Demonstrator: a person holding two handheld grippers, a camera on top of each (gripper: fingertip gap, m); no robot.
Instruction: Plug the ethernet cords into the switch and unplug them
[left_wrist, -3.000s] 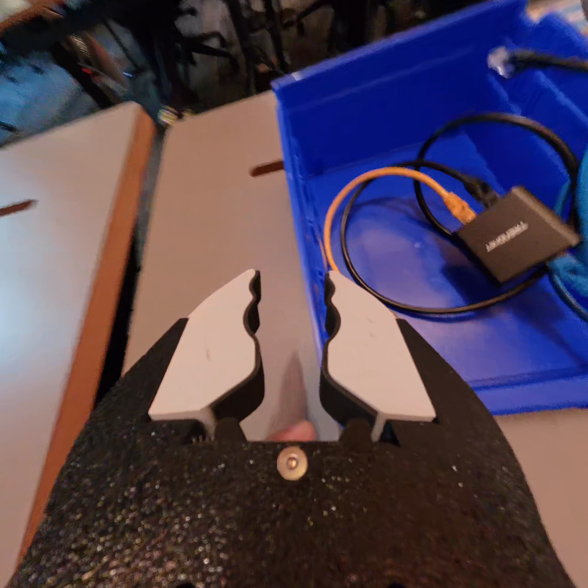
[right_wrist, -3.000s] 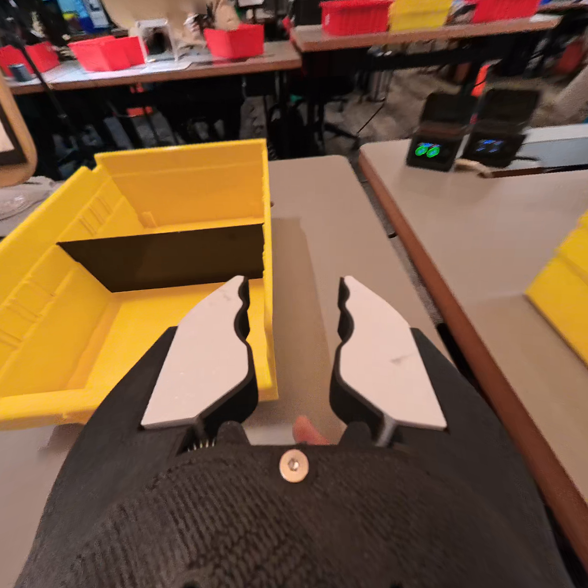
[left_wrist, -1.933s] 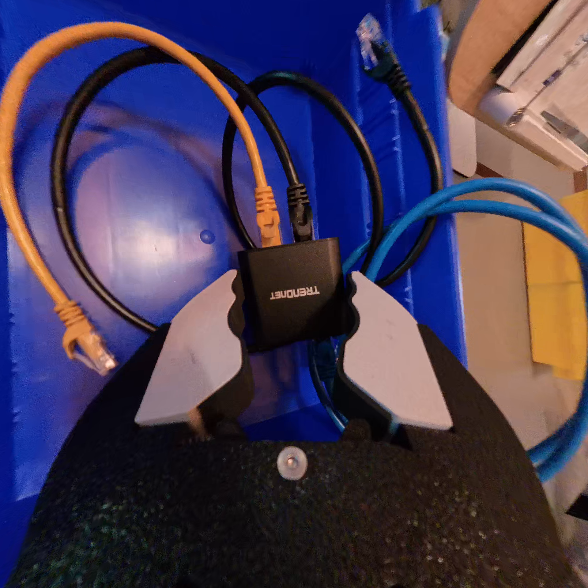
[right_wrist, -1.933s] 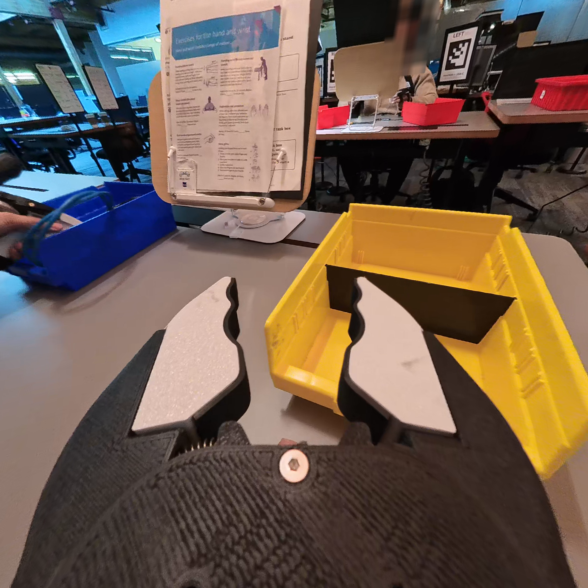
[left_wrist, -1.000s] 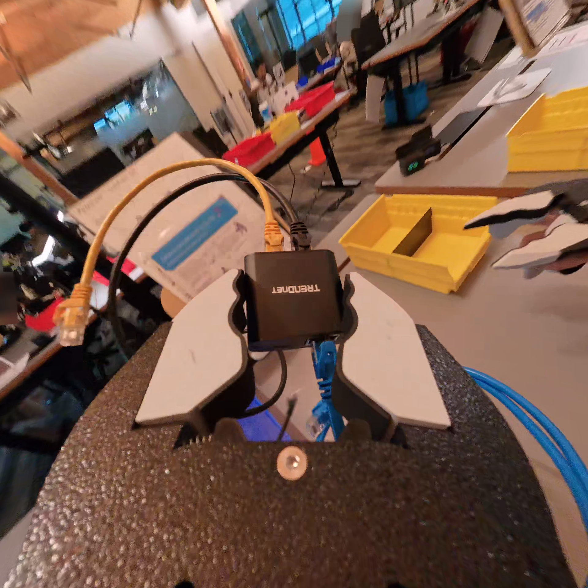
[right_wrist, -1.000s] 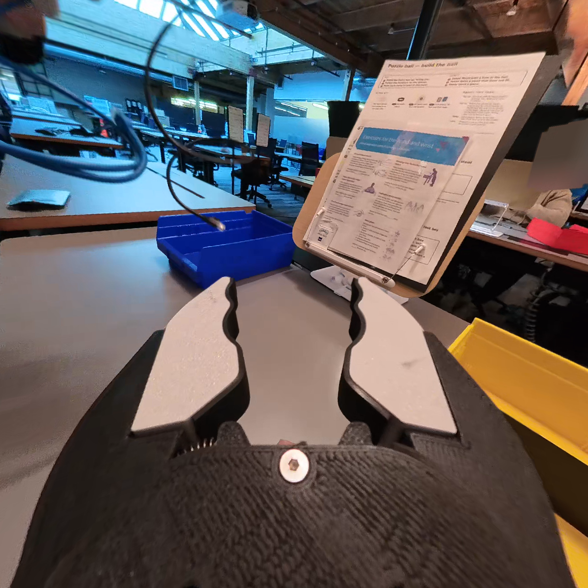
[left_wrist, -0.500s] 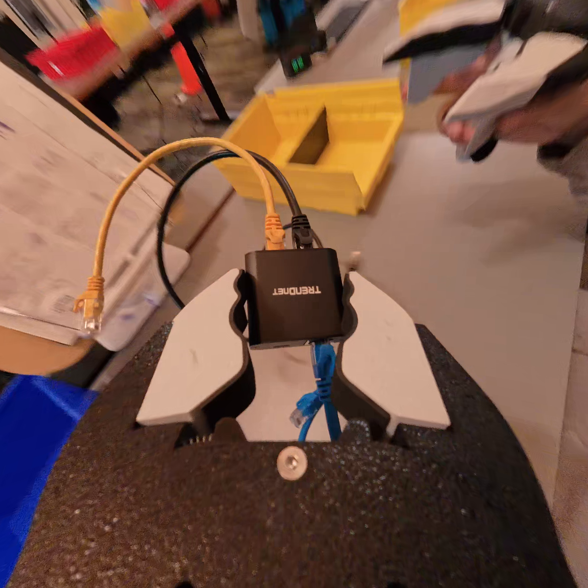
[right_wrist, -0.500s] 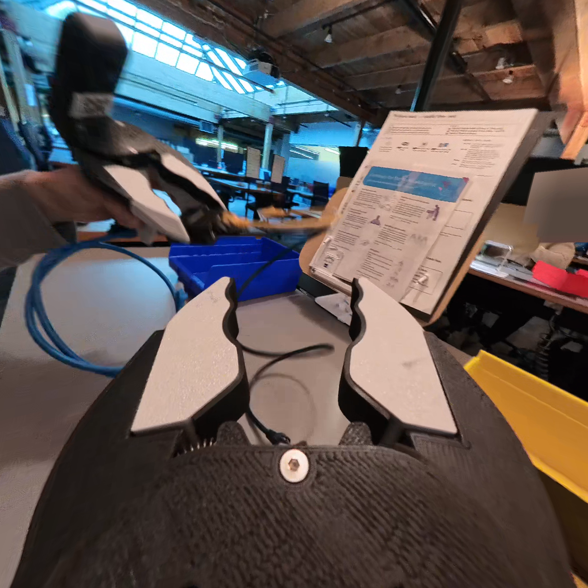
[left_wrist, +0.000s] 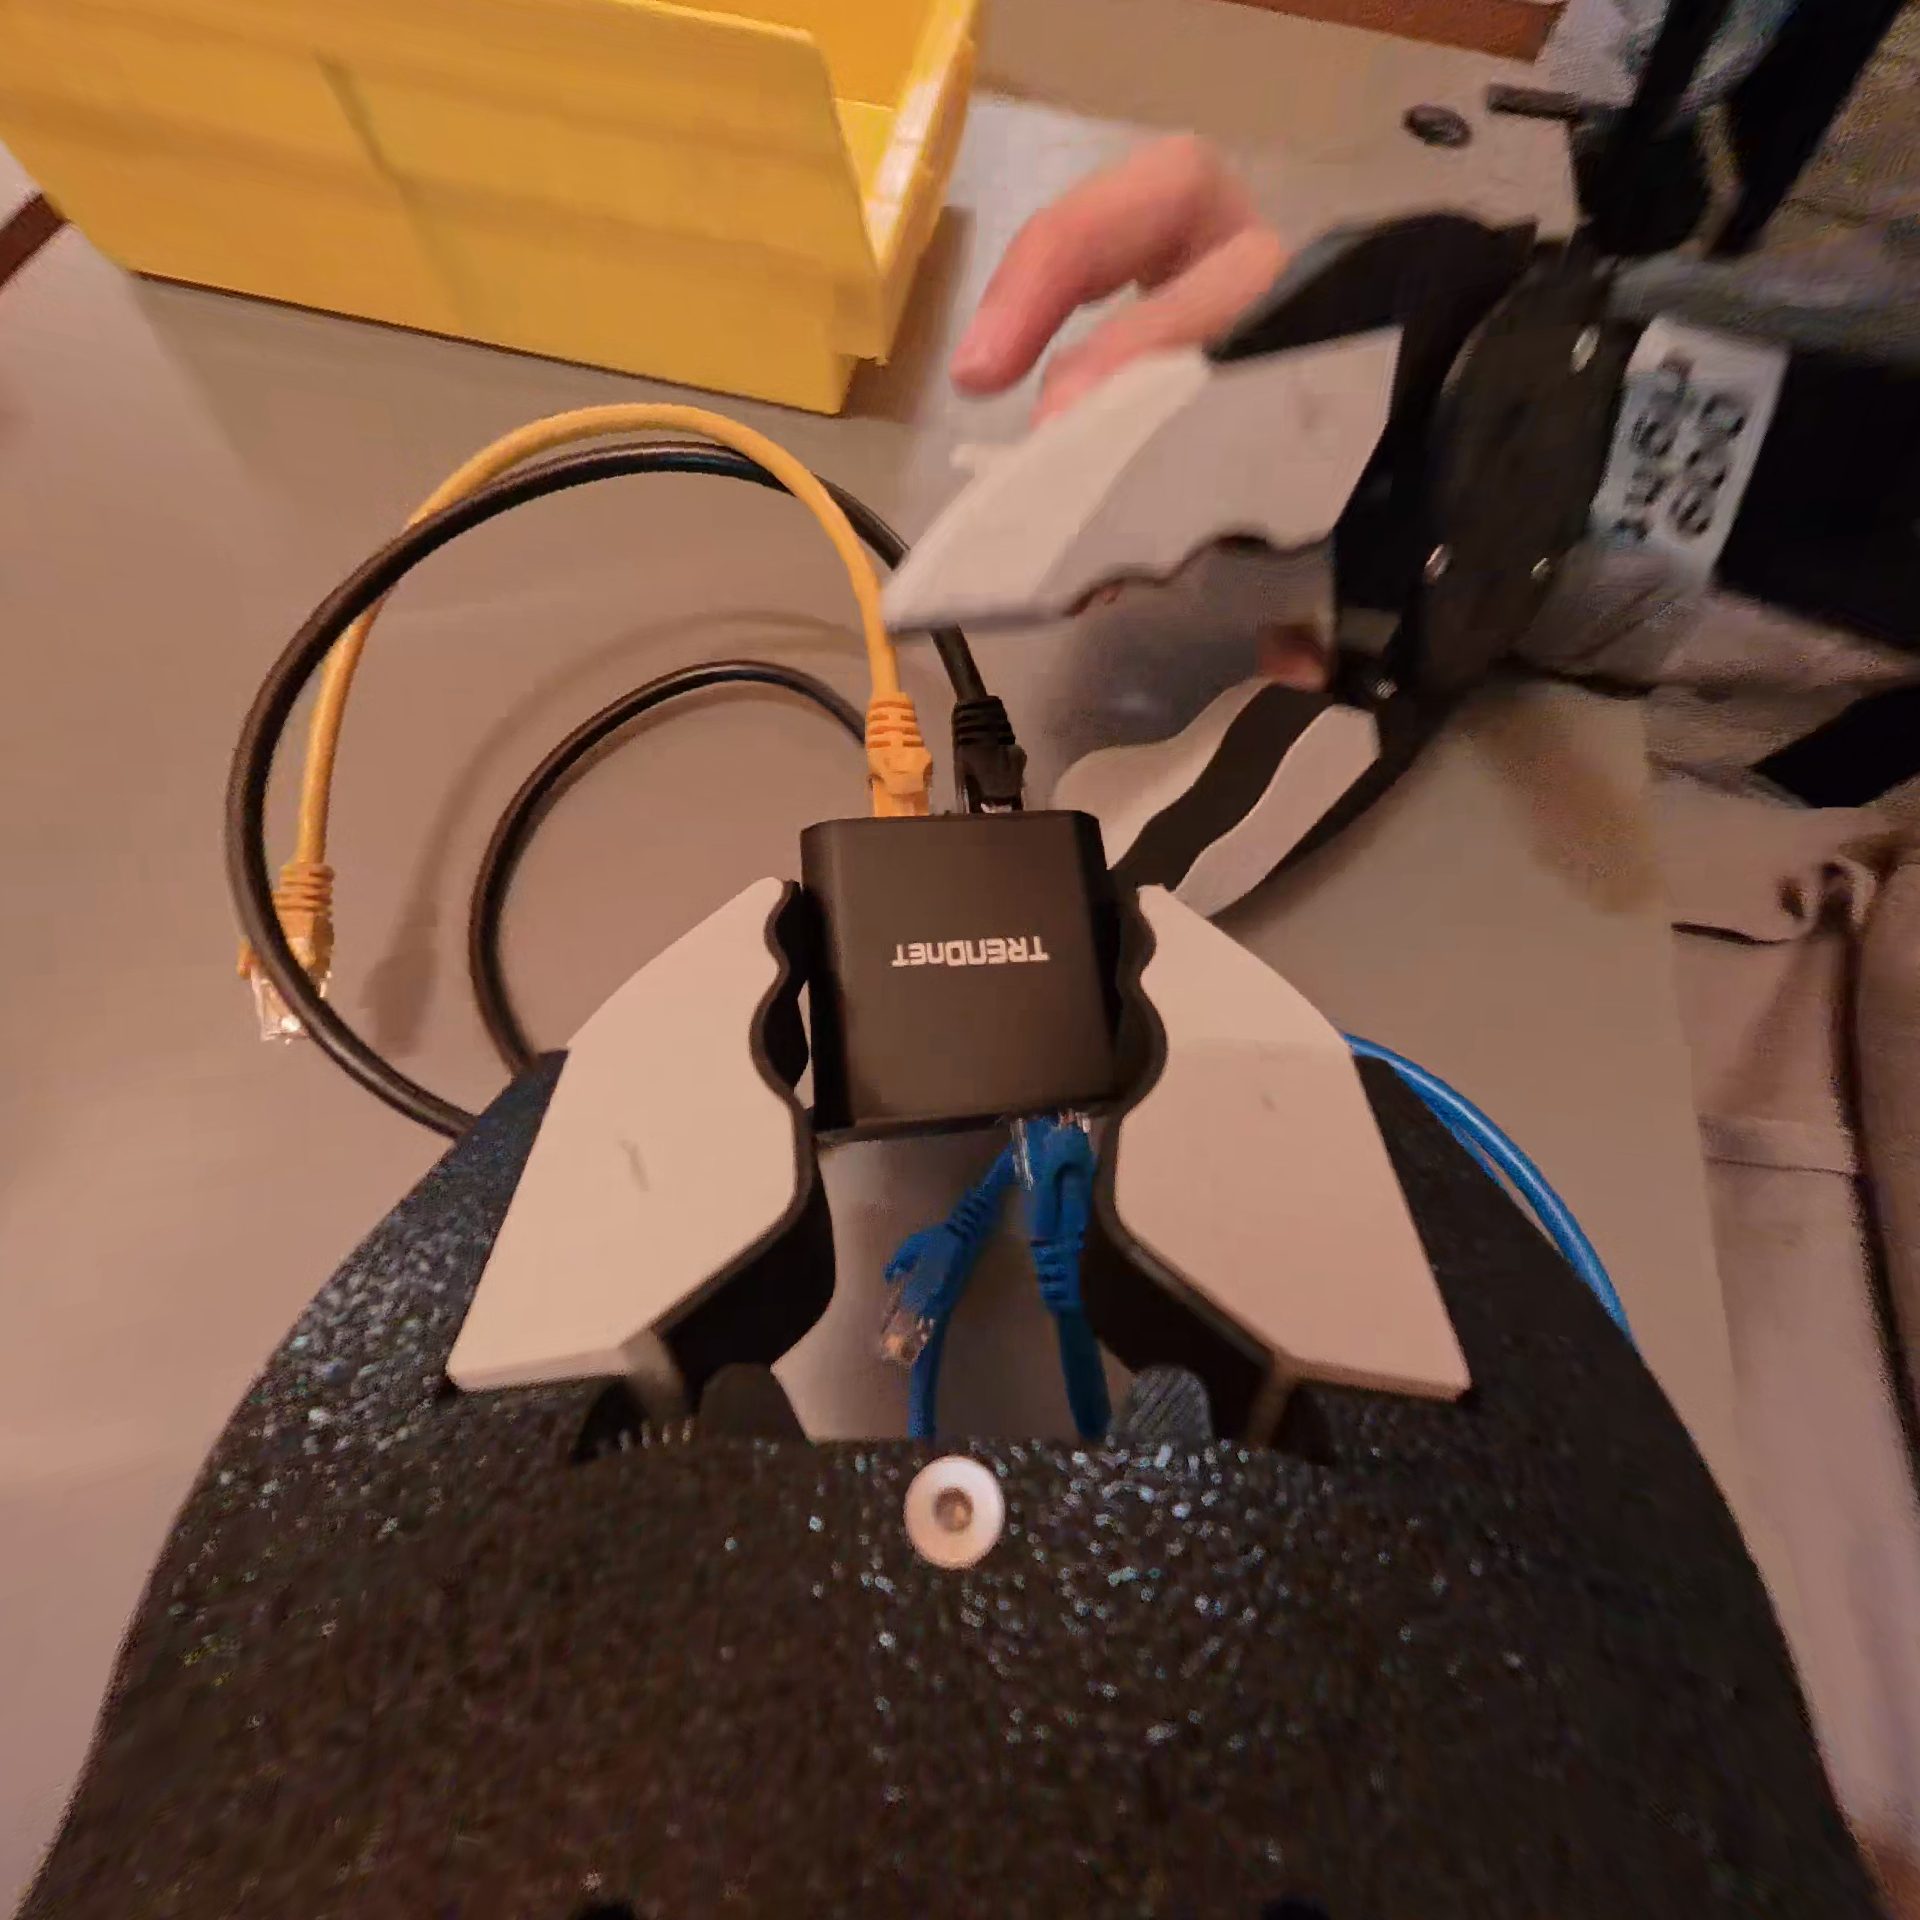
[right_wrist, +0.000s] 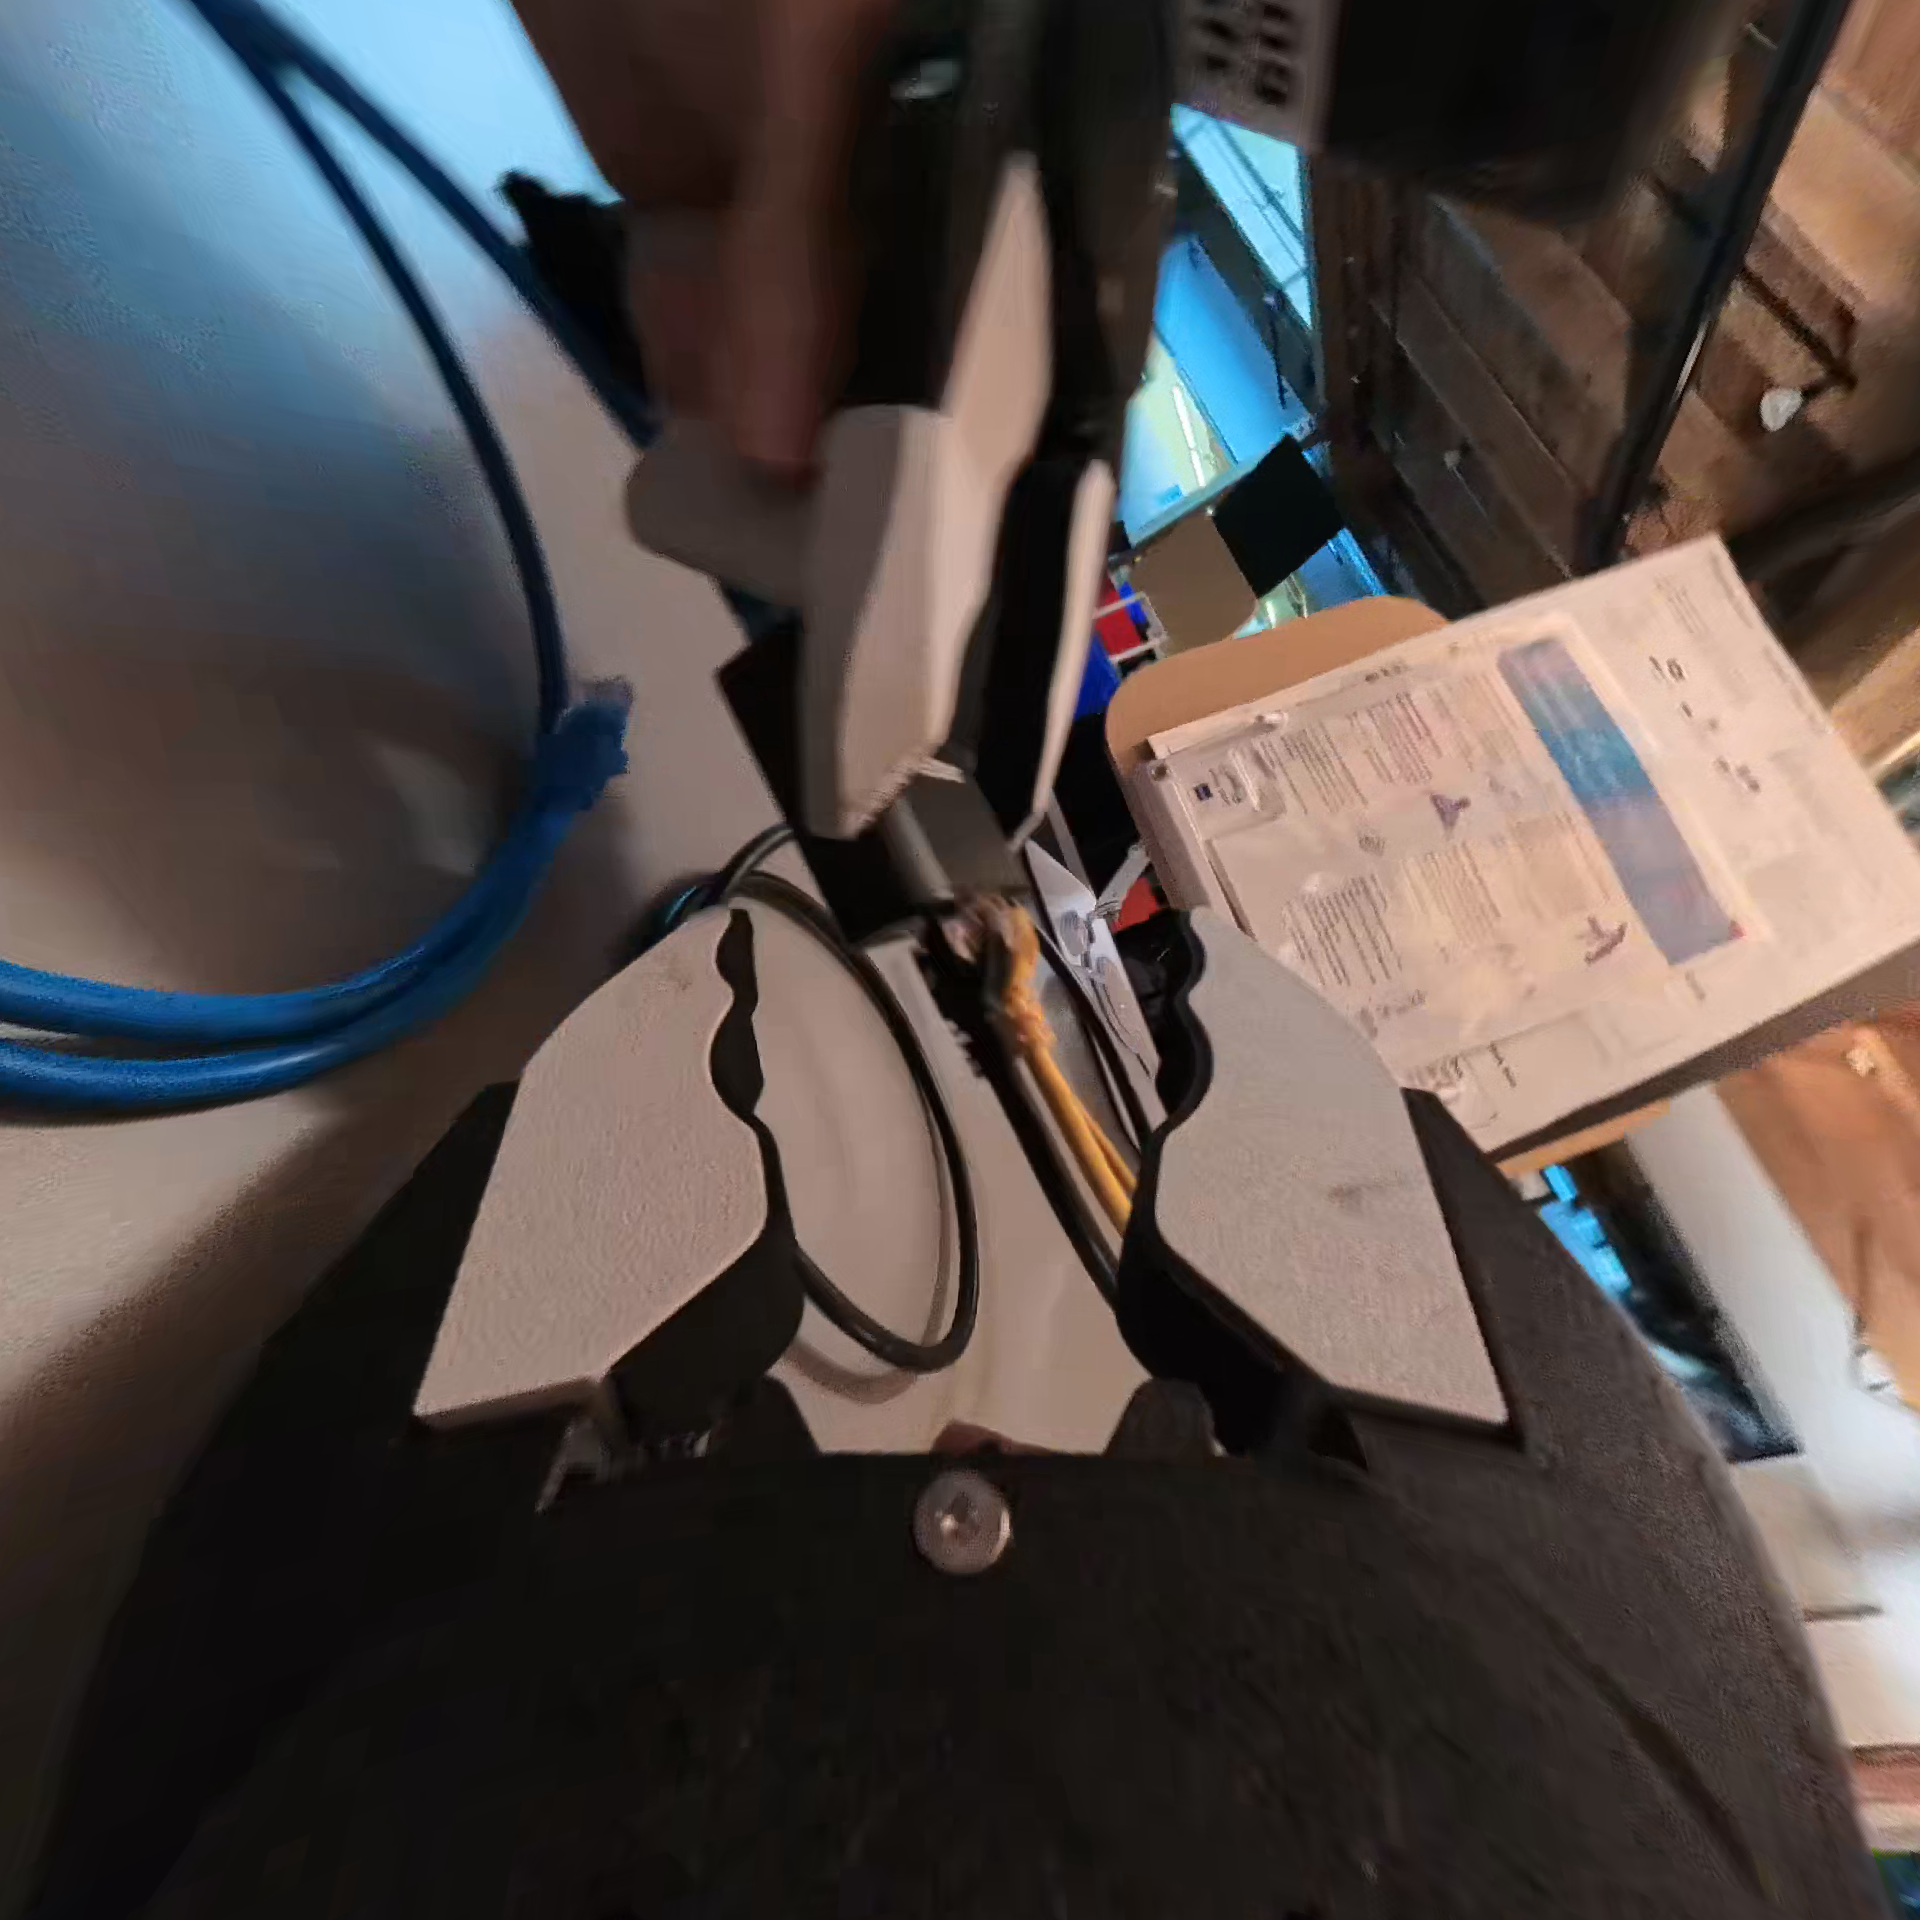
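My left gripper (left_wrist: 961, 894) is shut on the black switch (left_wrist: 961, 987), held low over the grey table (left_wrist: 156, 727). An orange cord (left_wrist: 896, 753) and a black cord (left_wrist: 987, 743) are plugged into its far side and loop onto the table. A blue cord (left_wrist: 1055, 1174) is plugged into its near side, and a second blue plug (left_wrist: 914, 1288) hangs loose. My right gripper (right_wrist: 961, 925) is open, its fingers either side of the orange cord (right_wrist: 1039, 1039) and black cord (right_wrist: 935, 1195) just short of the switch (right_wrist: 935, 842). It also shows in the left wrist view (left_wrist: 992, 696).
A yellow bin (left_wrist: 520, 156) stands on the table beyond the cords. A document stand with printed sheets (right_wrist: 1507, 831) stands behind the switch in the right wrist view. The blue cord (right_wrist: 416, 987) loops over the table to the left. A person's hand (left_wrist: 1101, 260) holds the right gripper. The tips of both grippers are at nearly the same place.
My left gripper lifted the switch out of the blue bin and brought it down low over the table. My right gripper swung in and closed the distance, open, to the orange and black plugs.
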